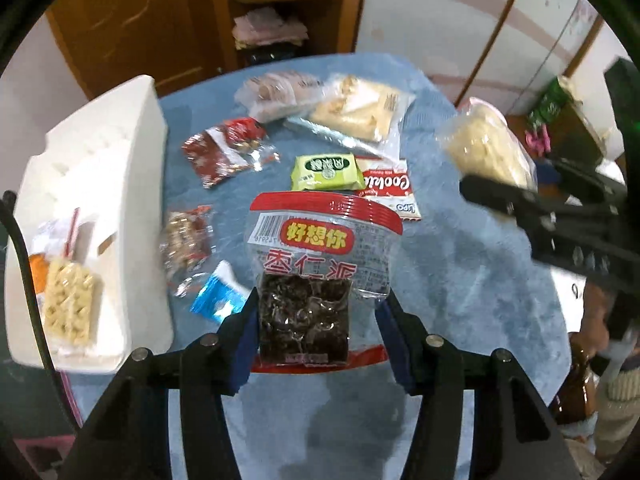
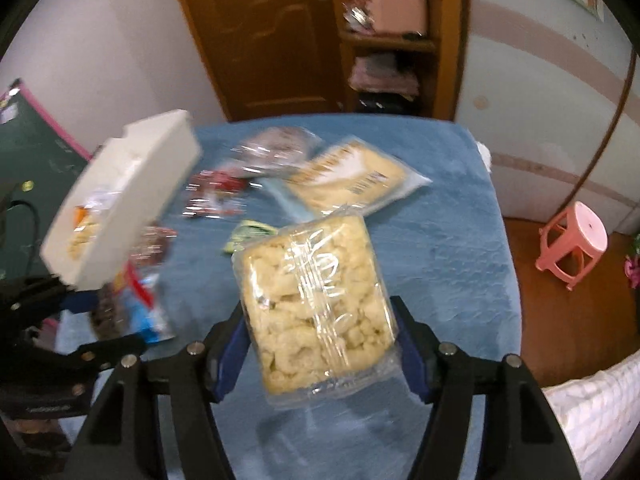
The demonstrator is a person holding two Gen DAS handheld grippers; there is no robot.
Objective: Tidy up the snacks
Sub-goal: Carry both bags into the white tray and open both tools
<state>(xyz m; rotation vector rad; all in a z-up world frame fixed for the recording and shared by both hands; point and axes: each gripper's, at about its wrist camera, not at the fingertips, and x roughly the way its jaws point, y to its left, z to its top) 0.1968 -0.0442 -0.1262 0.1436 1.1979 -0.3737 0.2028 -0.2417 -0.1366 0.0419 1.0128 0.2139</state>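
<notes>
Blue tabletop [image 1: 460,260] strewn with snacks, left gripper [image 1: 316,312] jaws clamped on date packet [image 1: 316,280], right gripper [image 2: 320,332] jaws clamped on rice-puff pack [image 2: 316,300], white box [image 1: 120,184] alongside.

A blue cloth covers the desk [image 1: 460,248]. On its left edge sits a white foam box [image 1: 120,184]. Right of the box lie two red snack packets [image 1: 224,152], a green packet [image 1: 326,170], a cookie packet [image 1: 394,192], a blue wrapper [image 1: 218,294] and, farther off, two pale bags [image 1: 360,110].
</notes>
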